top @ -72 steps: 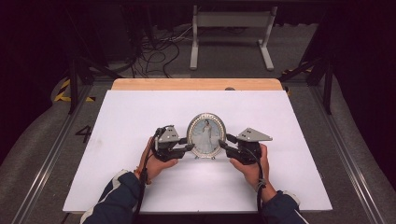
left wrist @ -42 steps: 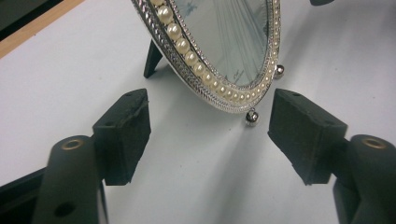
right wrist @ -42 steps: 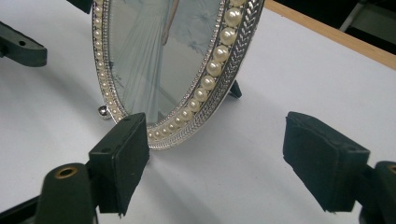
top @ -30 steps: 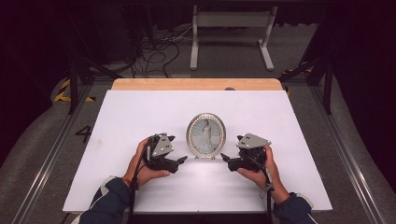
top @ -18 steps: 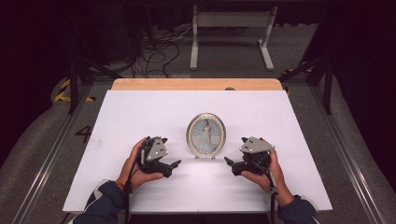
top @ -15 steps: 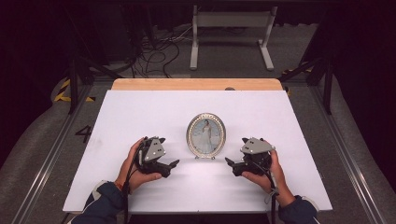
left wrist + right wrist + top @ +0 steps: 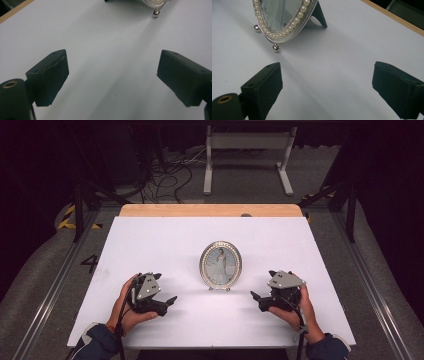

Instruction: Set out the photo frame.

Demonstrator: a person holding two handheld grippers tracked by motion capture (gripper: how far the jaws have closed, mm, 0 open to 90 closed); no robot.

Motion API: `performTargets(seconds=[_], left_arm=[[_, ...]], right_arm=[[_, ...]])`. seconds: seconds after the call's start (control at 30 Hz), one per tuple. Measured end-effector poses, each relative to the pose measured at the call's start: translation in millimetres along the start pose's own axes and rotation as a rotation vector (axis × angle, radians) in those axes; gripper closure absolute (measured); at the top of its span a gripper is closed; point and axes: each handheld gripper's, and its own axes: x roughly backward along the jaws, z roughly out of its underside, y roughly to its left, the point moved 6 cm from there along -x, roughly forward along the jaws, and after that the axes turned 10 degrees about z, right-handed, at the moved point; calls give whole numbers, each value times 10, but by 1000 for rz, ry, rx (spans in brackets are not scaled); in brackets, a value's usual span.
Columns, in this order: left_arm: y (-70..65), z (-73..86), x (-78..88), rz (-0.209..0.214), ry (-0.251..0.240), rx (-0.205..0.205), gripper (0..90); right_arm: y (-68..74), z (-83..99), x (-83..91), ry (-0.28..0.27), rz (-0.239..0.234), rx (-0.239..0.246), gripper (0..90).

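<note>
Oval picture frame (image 7: 220, 265) stands upright mid-worktop (image 7: 150, 245) on small ball feet, silver rim set with pearl beads, glass over photo of figure in white. Left claw (image 7: 167, 302) just finished opening, jaws wide, empty; right claw (image 7: 256, 299) wide, empty; both well apart from frame

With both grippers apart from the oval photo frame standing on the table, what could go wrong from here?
The photo frame stands upright on small ball feet and a thin back prop, so a slight knock might tip it. The left gripper and right gripper sit low on either side with jaws open and pointed toward it; a careless sweep inward could push it over. The white table top looks smooth, so the frame may also slide.
</note>
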Motion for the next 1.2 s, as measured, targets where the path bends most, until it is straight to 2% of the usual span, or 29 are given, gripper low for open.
performTargets(seconds=[0.2, 0.57, 0.73, 0.93, 1.03, 1.2], left_arm=[[27, 99, 103, -13, -2, 19, 108], [71, 247, 198, -26, 17, 21, 108], [112, 302, 267, -37, -1, 48, 108], [149, 368, 337, -46, -4, 58, 109], [173, 404, 375, -56, -3, 63, 109], [219, 493, 429, -77, 1, 82, 109]], right_arm=[[-78, 95, 46, 10, 11, -13, 96], [-220, 236, 126, 15, 57, -36, 99], [-297, 310, 178, 11, 73, -54, 99], [-356, 423, 247, 19, 98, -62, 99], [-380, 474, 283, 12, 104, -83, 101], [-412, 548, 338, 16, 134, -70, 99]])
